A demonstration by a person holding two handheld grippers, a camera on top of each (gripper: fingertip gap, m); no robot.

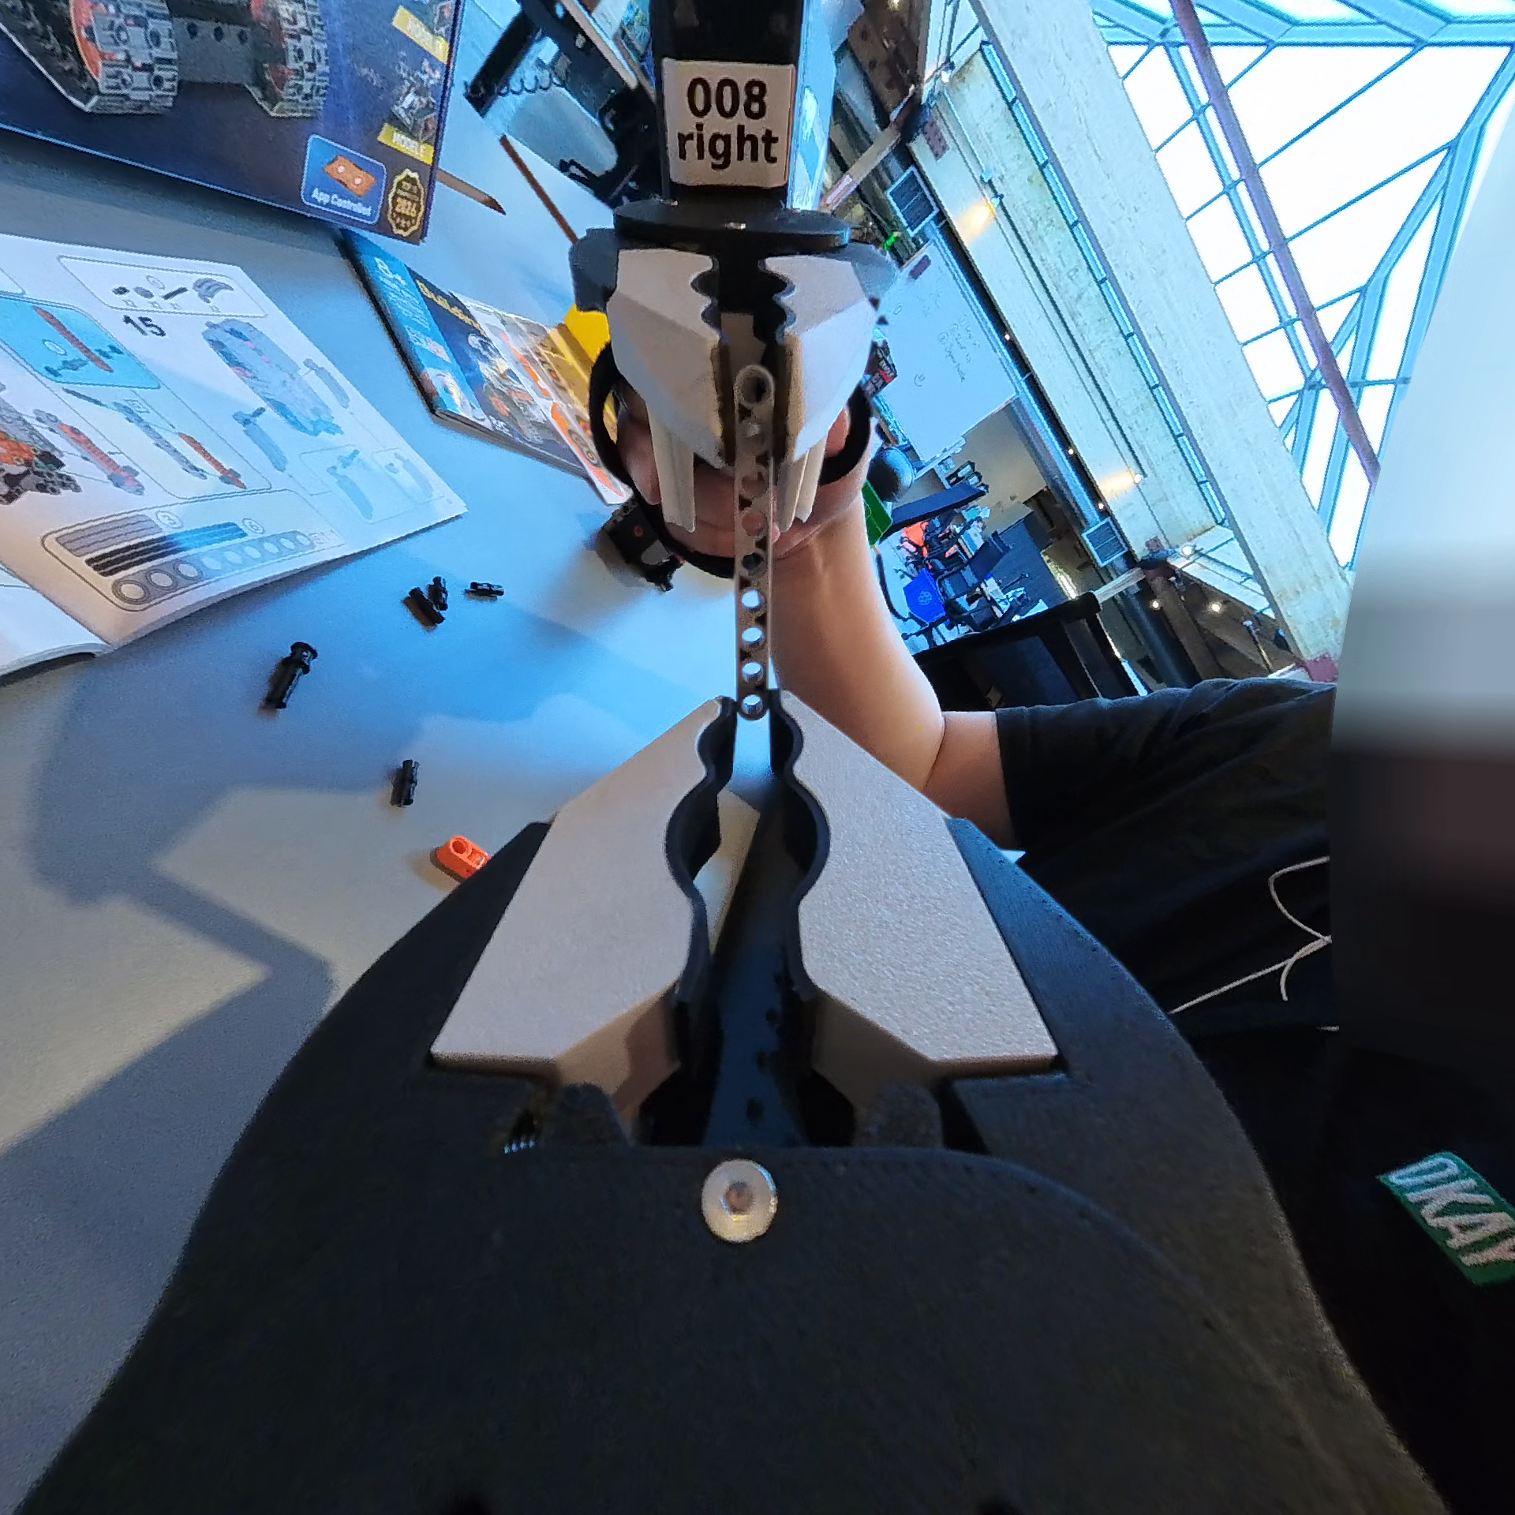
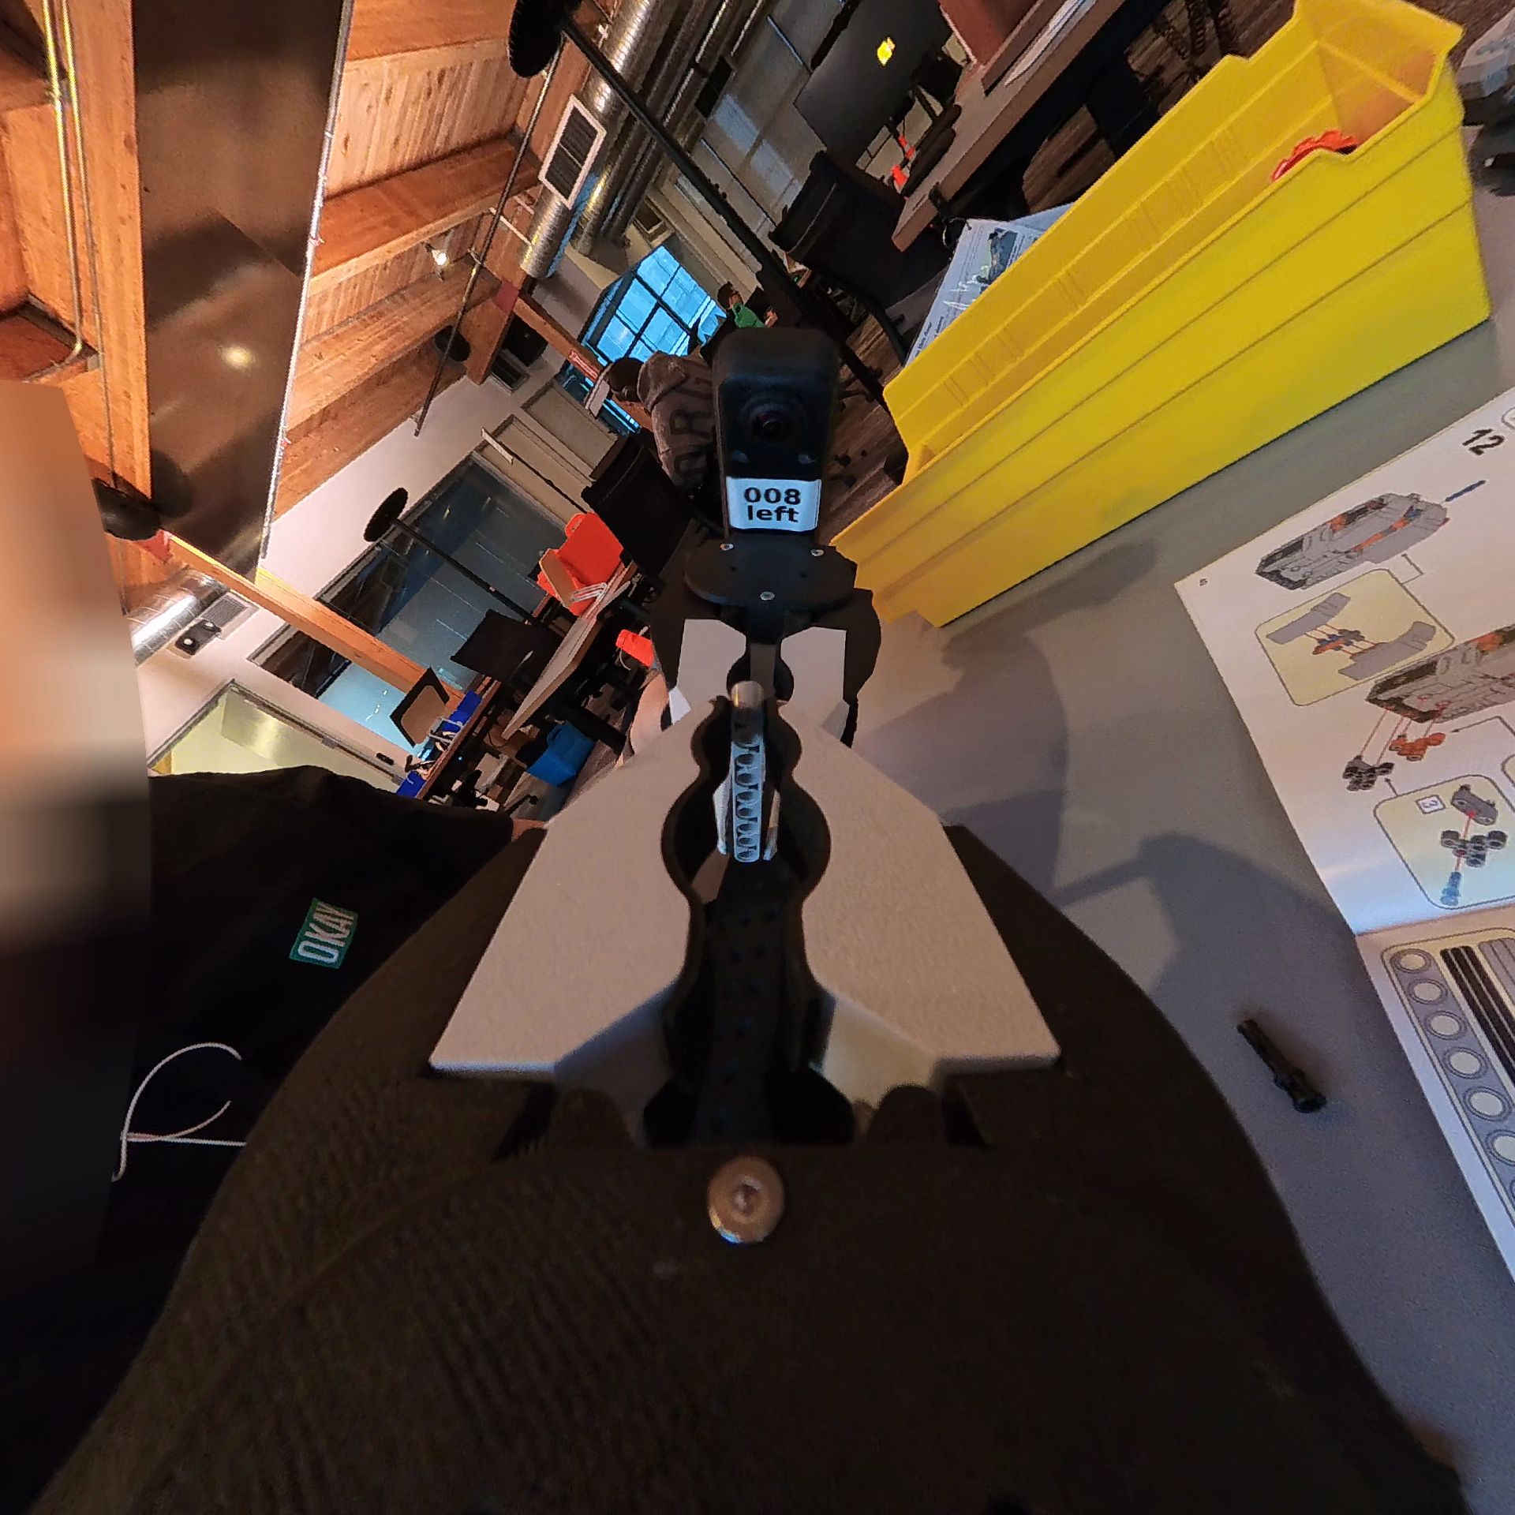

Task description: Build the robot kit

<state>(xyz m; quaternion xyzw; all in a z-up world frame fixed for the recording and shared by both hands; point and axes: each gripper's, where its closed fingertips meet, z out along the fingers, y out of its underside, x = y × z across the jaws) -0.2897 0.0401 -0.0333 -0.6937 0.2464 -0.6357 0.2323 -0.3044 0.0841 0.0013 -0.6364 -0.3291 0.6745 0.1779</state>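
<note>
A long grey beam with holes (image 1: 752,607) is held in the air between both grippers, above a grey table (image 1: 525,705). My left gripper (image 1: 750,712) is shut on its near end at the fingertips. My right gripper (image 1: 748,459) faces it and is shut on the other end. In the right wrist view the beam (image 2: 748,799) lies deep between the fingers of my right gripper (image 2: 748,713), and the left gripper (image 2: 766,656) meets it just beyond. A hand and bare forearm (image 1: 853,656) hold the right gripper.
Several black pins (image 1: 287,672) and a small orange piece (image 1: 461,855) lie on the table. An open instruction booklet (image 1: 164,426), a second booklet (image 1: 484,352) and a dark box (image 1: 246,98) are at the left. A yellow bin (image 2: 1189,328), instruction pages (image 2: 1394,697) and a black pin (image 2: 1279,1066) show at the right.
</note>
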